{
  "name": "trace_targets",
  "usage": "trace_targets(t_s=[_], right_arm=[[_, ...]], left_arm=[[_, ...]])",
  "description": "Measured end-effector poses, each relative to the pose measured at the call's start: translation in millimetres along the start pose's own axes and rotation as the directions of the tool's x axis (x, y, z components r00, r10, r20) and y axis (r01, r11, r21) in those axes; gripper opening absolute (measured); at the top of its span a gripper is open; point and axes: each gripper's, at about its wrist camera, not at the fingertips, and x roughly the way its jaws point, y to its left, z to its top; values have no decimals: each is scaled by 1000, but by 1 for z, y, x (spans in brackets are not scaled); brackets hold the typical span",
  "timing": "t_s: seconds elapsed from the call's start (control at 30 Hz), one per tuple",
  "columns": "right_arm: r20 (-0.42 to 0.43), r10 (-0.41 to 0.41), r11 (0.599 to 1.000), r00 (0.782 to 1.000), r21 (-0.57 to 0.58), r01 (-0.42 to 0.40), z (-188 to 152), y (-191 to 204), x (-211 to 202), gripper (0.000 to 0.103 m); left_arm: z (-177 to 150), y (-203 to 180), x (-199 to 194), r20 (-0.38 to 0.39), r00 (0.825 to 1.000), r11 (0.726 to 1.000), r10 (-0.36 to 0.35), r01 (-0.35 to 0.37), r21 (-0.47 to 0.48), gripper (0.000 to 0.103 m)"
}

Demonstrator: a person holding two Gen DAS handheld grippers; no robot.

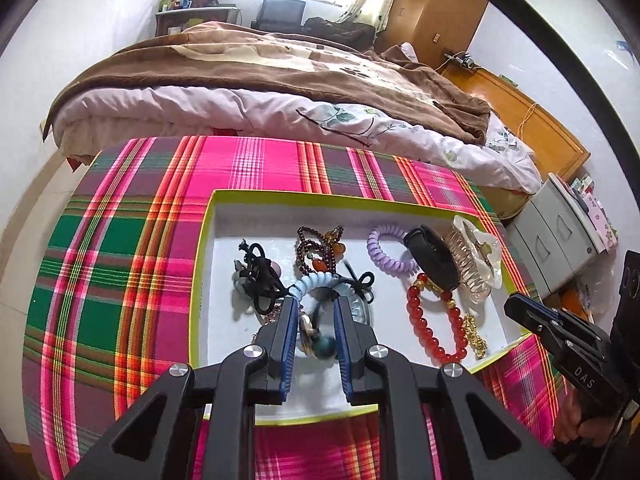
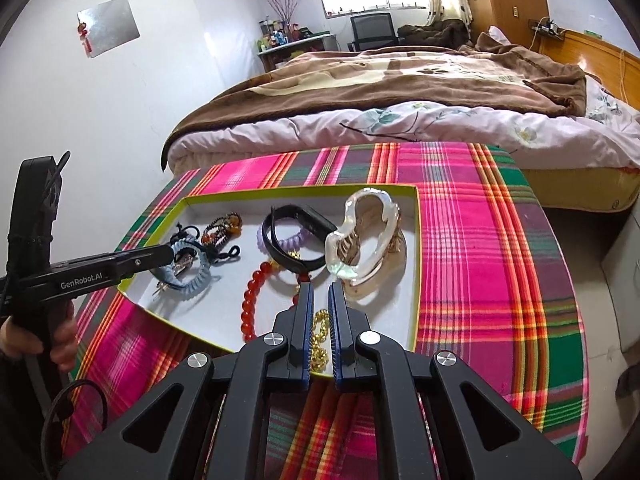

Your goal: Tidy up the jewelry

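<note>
A shallow white tray (image 1: pixel 224 216) with a yellow-green rim sits on the plaid cloth (image 1: pixel 120 240); a bed (image 1: pixel 248 80) lies beyond.

Left gripper (image 1: pixel 316 304): I hold it low over the tray's left half, jaws narrowly apart. Its tips sit at the light-blue coil tie (image 1: pixel 310 284), which rises between them, but I cannot tell whether the pads actually pinch it. A pile of black ties (image 1: pixel 260 276) lies just left of the tips; a dark bead string (image 1: pixel 316 246) lies beyond them.

Right gripper (image 2: pixel 319 292): I hold it over the tray's near right part, jaws drawn nearly together, with a slim gap showing. Its tips lie near the black band (image 2: pixel 300 236) and the top of the red bead bracelet (image 2: pixel 250 304); nothing is visibly clamped. A gold chain (image 2: pixel 320 336) shows under the fingers.

Other contents: the purple coil tie (image 2: pixel 290 242) lies under the black band; the clear claw clip (image 2: pixel 360 240) stands at the tray's right edge, touching the band.

A hand (image 2: pixel 60 340) on the left gripper's handle appears in the right view.
</note>
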Motion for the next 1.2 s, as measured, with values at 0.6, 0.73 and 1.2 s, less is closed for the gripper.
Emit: trace_targets(t_s=[0.6,0.73,1.2], right_arm=[[3,-5,1000,1000,-6,5,-2,5,-2,8],[4,-14,1000,1000,-20,14,-4,10,-4,8],[42,-40,997,998,-59,43,-13,32,-30,13]], left_arm=[[-8,1,5,-28,999,999,31,-31,-10,53],[-10,0,1,-23,999,999,38,-38,-11,53],[-29,-15,-39,39,991,991,129,-130,27,64]])
